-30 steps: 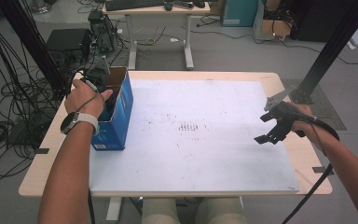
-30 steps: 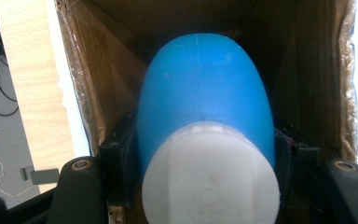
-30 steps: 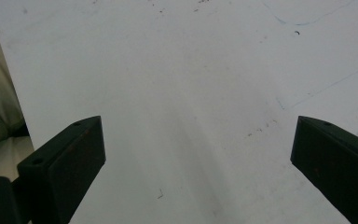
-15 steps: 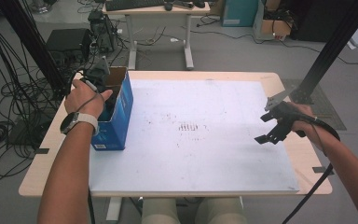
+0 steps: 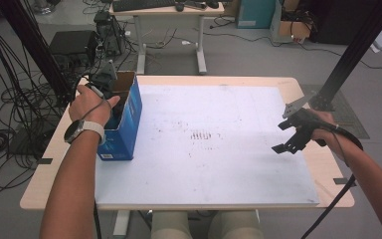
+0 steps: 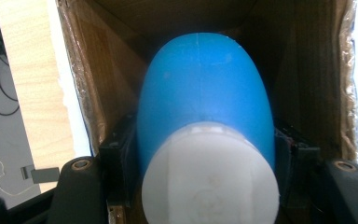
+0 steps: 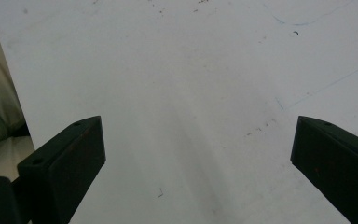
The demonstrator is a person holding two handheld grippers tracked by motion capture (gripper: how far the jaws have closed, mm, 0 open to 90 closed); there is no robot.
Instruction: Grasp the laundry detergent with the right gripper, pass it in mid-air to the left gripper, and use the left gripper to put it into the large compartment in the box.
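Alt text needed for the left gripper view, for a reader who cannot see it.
A smooth blue plastic bottle with a white cap sits clamped between the left gripper's two black jaws, inside an open brown cardboard box. The pale wooden table edge shows at the left.

A blue bottle [image 6: 205, 98] with a white cap [image 6: 209, 175] sits inside the open cardboard box [image 5: 124, 117], its rounded blue body pointing deeper into the box and its cap end toward the opening. The left gripper [image 6: 205, 154] has a black jaw pressed against each side of the bottle near the cap. The box is blue outside and brown inside, and it stands at the left edge of the white board [image 5: 214, 144], top open.
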